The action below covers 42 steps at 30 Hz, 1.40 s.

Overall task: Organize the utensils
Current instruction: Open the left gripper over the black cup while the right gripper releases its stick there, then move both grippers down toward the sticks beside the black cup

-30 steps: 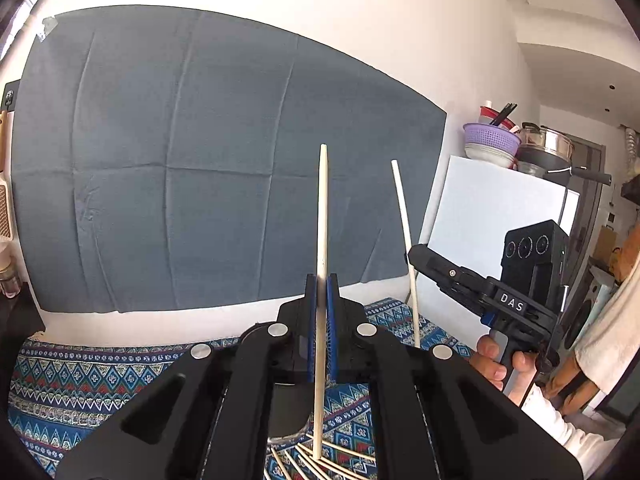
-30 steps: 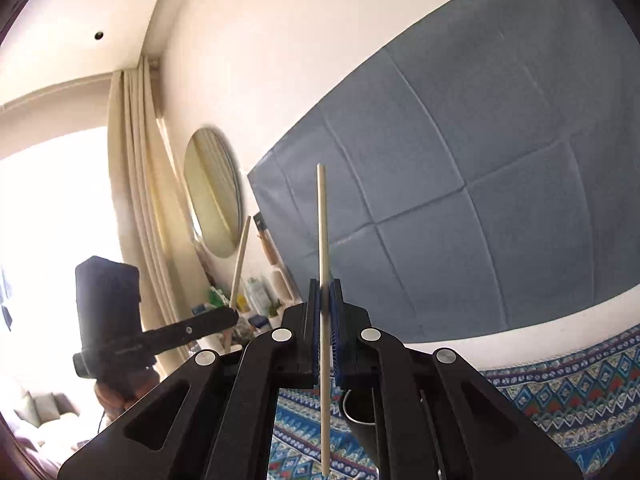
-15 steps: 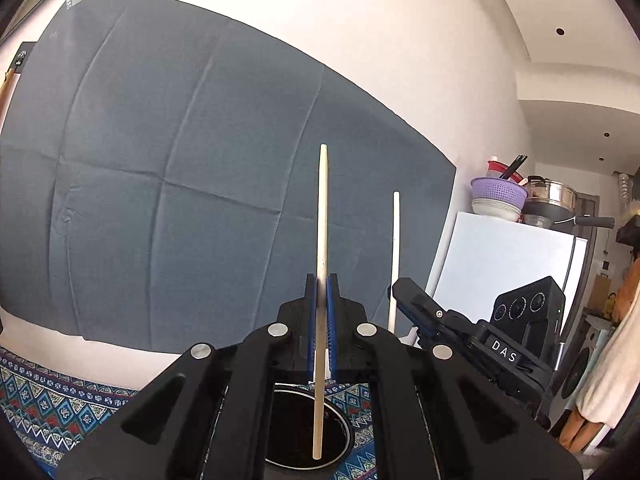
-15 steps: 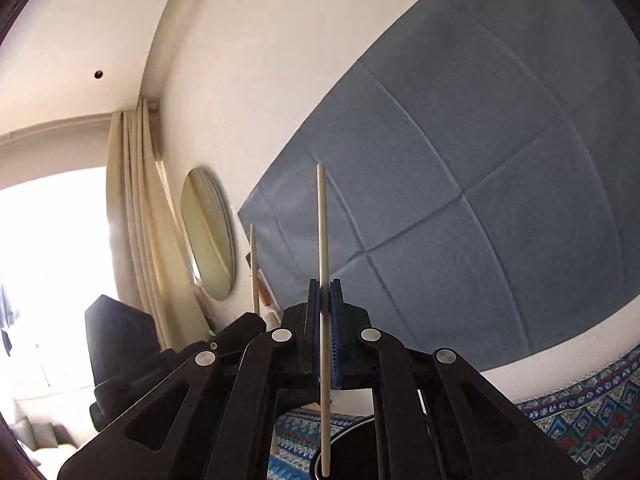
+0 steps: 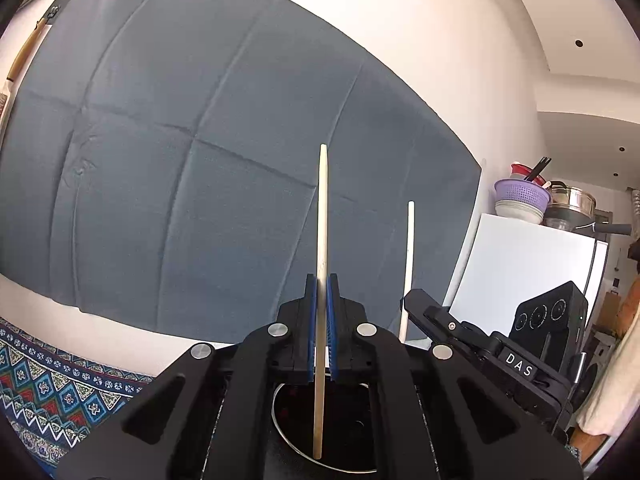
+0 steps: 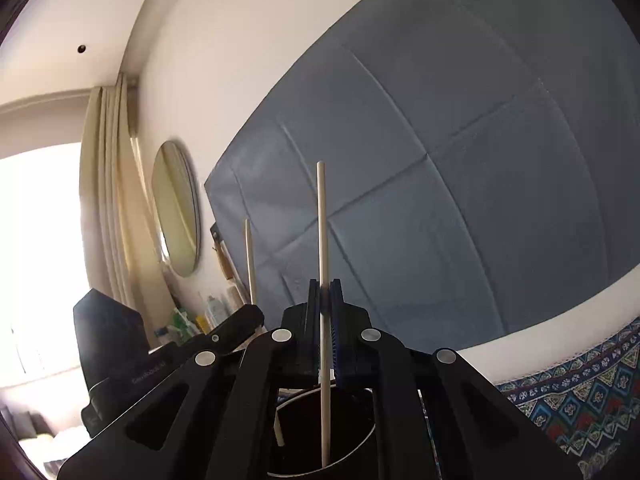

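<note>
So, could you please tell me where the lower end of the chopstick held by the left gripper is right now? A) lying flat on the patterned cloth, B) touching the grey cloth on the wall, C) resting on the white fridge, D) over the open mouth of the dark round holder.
D: in the left wrist view the left gripper holds the chopstick upright, its lower end within the rim of the holder.

Two pale wooden chopsticks [image 5: 322, 240] [image 5: 409, 264] upright, lower ends inside dark round holder [image 5: 288, 420].

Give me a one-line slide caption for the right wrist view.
Right gripper holds an upright chopstick with its lower end in the black holder, left gripper alongside.
</note>
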Each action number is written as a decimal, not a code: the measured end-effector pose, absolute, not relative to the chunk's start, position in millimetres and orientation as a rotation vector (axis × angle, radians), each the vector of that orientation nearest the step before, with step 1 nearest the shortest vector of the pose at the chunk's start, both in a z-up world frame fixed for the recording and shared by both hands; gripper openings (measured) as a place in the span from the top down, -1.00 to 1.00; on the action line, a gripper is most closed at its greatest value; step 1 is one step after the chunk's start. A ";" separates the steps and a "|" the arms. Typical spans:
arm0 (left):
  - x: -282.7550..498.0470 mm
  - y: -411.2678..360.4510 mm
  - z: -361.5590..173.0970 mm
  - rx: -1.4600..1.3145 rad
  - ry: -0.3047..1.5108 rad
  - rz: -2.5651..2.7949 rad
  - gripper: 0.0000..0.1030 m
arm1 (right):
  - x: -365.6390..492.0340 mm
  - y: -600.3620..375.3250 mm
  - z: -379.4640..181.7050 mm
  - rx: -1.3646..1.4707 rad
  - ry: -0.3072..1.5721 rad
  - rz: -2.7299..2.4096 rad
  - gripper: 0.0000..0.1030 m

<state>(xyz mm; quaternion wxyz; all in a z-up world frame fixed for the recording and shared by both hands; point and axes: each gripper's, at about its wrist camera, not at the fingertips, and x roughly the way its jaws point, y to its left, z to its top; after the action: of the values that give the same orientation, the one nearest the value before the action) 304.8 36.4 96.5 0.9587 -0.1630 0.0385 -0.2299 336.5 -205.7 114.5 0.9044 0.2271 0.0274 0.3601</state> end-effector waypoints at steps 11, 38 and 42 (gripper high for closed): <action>301.3 33.8 98.4 -0.294 0.095 -0.447 0.66 | 336.1 -216.1 113.7 0.514 0.084 0.722 0.06; 257.0 53.4 126.8 -0.223 0.240 -0.365 -0.89 | 280.5 -245.1 165.5 0.541 0.120 0.676 -0.79; 250.8 48.3 122.0 -0.162 0.291 -0.336 -0.89 | 273.3 -247.9 169.0 0.532 0.145 0.658 -0.79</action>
<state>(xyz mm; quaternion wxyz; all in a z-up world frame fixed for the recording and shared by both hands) 250.8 48.3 122.0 0.9721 -0.0802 0.1443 -0.1664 273.3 -247.9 169.0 0.9092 0.2580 0.0705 0.3189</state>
